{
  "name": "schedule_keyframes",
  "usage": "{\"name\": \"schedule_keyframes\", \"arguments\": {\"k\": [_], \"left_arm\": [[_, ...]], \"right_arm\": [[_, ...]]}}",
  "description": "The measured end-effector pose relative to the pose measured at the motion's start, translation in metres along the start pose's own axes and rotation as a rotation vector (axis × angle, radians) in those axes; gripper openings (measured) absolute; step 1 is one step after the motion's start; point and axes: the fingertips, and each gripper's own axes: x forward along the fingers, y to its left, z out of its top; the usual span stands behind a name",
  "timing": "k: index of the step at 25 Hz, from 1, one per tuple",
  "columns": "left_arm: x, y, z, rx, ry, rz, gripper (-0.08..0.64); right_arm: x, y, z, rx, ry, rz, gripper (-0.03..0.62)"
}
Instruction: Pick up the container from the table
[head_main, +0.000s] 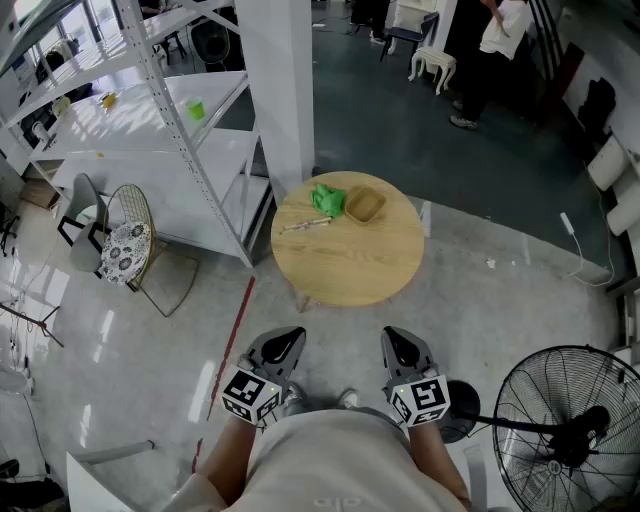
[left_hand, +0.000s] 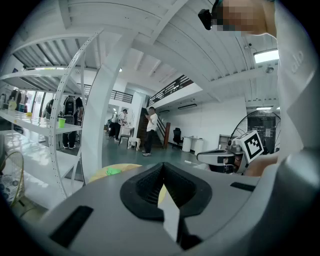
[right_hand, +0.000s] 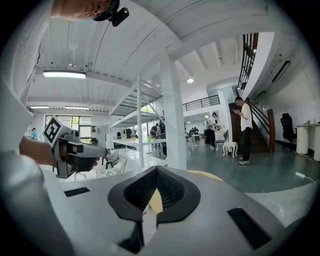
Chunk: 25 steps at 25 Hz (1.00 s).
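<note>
A small, shallow tan container sits open-topped on the round wooden table, just beside a green cloth. The left gripper and the right gripper are both clenched on nothing.

A white pillar rises from the grey floor. To its left runs a white shelving rack with a green cup on one shelf, and a wire chair with a patterned cushion sits beyond the rack. Just beside the pillar's foot lie a crumpled green cloth and a thin pen-like stick. Well to the pillar's right a person stands near a small white stool. A black floor fan stands far off, lower right.
</note>
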Motion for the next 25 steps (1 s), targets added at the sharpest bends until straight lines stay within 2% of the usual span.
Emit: {"name": "schedule_keyframes", "arguments": {"k": [11,16,20,25], "left_arm": [[0.031,-0.032,-0.005,0.002,0.011,0.025,0.015],[0.044,-0.026,-0.008,-0.029,0.018,0.045,0.015],[0.054,-0.002,-0.014,-0.04,0.02,0.053,0.015],[0.068,0.063,-0.008,-0.049,-0.004,0.058,0.015]], "right_arm": [[-0.017,-0.036,-0.009,0.018,-0.014,0.036,0.025],[-0.005,-0.049,-0.006,0.029,-0.027,0.062,0.025],[0.022,-0.055,-0.012,0.031,-0.003,0.057,0.025],[0.086,-0.055,-0.006,0.015,0.017,0.044,0.025]]}}
